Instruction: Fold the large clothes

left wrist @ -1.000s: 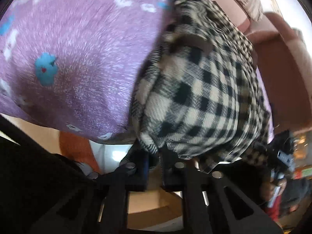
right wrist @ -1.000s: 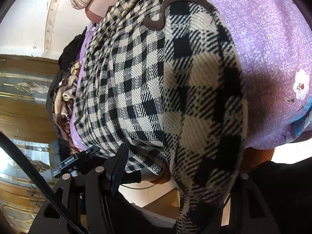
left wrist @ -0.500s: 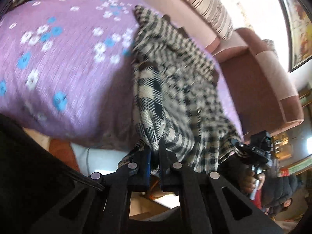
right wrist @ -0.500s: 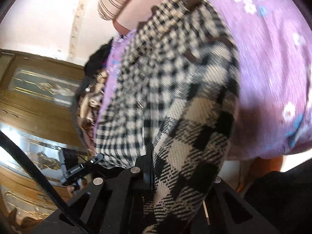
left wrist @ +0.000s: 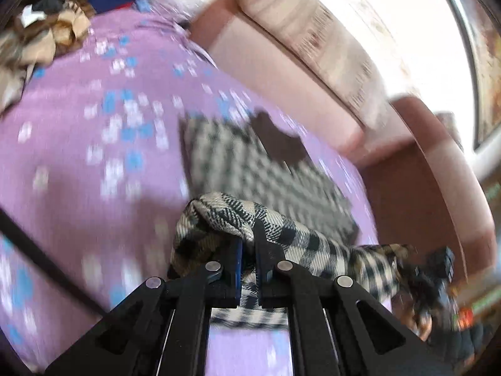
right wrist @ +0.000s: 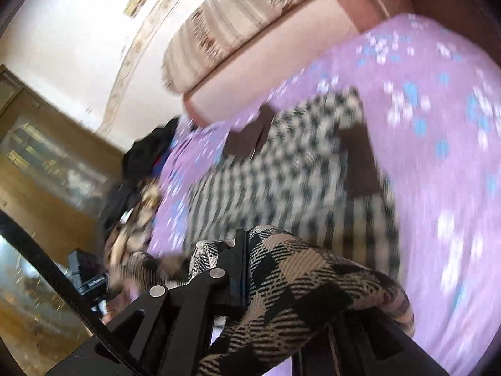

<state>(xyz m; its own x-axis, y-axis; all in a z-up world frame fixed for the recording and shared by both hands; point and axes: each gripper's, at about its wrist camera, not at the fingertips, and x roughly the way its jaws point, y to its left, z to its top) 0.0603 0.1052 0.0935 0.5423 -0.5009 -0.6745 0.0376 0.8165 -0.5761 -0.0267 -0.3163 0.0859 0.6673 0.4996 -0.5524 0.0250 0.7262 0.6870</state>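
Pinching an edge of the checked garment (left wrist: 281, 238) between the nearly closed fingers of the left gripper (left wrist: 249, 260). Clamping another edge in the right gripper (right wrist: 247, 263) — cloth draping over one finger and hiding it. Lying farther on the purple flowered cover (left wrist: 94, 172), the rest of the garment, blurred. Standing beyond — the pink sofa back (right wrist: 281, 53) and a striped cushion (right wrist: 247, 15).

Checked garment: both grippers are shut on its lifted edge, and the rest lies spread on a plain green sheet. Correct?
Not quite. The sheet is purple with blue and white flowers, as the left wrist view shows. The left gripper and right gripper are indeed shut on the checked garment.
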